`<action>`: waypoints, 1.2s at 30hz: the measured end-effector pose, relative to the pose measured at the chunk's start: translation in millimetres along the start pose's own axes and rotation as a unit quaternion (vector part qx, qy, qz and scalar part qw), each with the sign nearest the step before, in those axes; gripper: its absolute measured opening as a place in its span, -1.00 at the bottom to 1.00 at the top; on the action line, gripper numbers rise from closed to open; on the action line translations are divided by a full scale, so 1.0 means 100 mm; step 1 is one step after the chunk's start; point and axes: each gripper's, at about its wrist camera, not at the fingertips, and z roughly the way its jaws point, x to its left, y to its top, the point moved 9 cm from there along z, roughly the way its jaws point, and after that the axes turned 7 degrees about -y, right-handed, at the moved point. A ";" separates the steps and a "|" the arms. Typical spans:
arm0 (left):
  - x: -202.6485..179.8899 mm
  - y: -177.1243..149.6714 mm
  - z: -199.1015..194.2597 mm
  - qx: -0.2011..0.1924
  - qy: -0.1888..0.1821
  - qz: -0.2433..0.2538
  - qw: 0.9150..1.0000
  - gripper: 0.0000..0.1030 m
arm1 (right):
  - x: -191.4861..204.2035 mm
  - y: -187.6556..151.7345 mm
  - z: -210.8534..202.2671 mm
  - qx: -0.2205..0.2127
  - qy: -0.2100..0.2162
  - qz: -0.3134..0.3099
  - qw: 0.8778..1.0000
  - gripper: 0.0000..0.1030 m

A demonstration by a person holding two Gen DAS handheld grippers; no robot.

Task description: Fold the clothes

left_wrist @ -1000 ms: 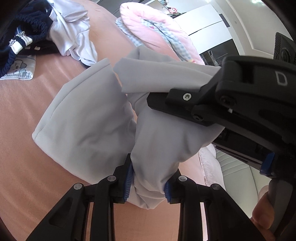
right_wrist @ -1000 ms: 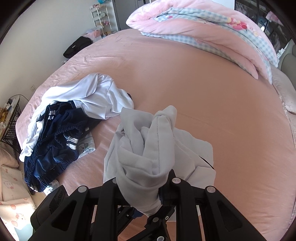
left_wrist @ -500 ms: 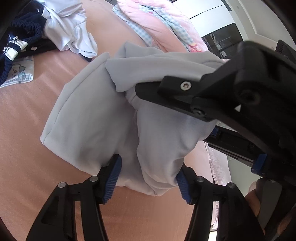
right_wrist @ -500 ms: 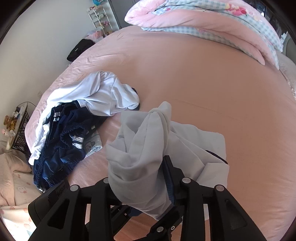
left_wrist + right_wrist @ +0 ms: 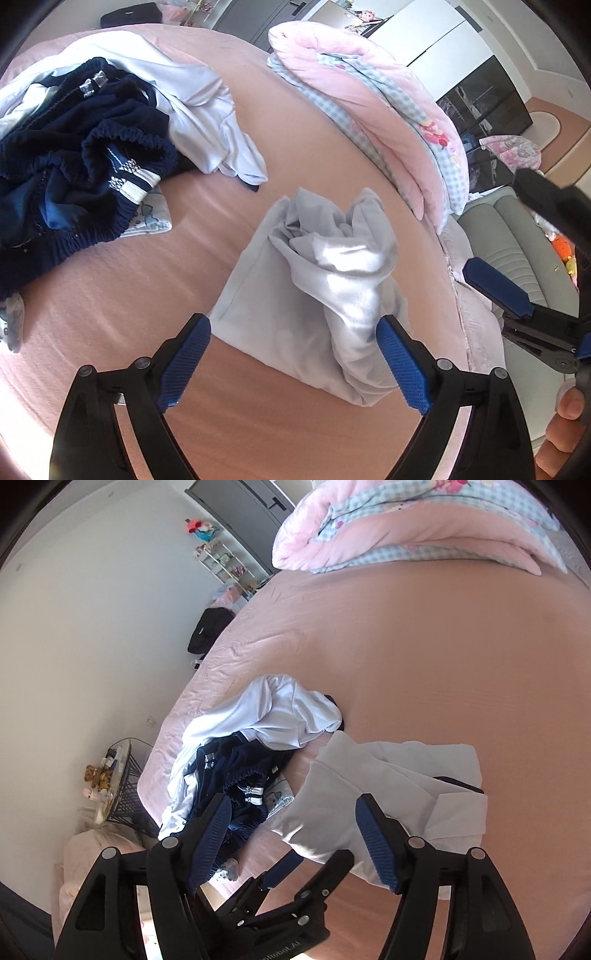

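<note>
Our left claw (image 5: 293,360) spreading, pads off the grey garment (image 5: 314,291) lying crumpled on the pink bed (image 5: 110,295) between and beyond them, our right claw (image 5: 291,842) opening above its near edge, clothes pile (image 5: 85,166) to the left

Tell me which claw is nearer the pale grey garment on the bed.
Left. The left claw straddles the pale grey garment's near end, jaws opening, pads clear of it. The right claw hangs higher above it, jaws also opening, nothing between them.
</note>
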 end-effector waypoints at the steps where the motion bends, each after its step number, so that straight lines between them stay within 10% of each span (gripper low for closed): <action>1: 0.03 0.01 -0.06 -0.006 0.000 0.005 1.000 0.78 | -0.02 0.02 -0.05 -0.006 0.000 0.001 1.000 0.36; 16: -0.02 0.51 0.10 -0.014 0.075 0.113 0.991 0.78 | -1.18 -0.10 -0.07 -0.003 -0.102 0.090 0.991 0.37; 27: -0.32 0.45 -0.01 -0.025 0.158 0.275 0.948 0.78 | -1.43 -0.40 0.06 0.019 -0.120 0.084 0.989 0.36; 30: -0.43 0.48 0.02 -0.025 0.155 0.308 0.939 0.76 | -1.40 -0.40 0.06 0.006 -0.123 0.068 0.990 -0.13; 35: -0.54 0.44 0.08 -0.015 0.152 0.356 0.922 0.07 | -1.30 -0.41 0.09 0.008 -0.114 0.048 0.992 -0.31; 36: -0.54 0.43 0.12 -0.012 0.156 0.365 0.918 -0.32 | -1.29 -0.40 0.10 0.006 -0.112 0.048 0.993 -0.31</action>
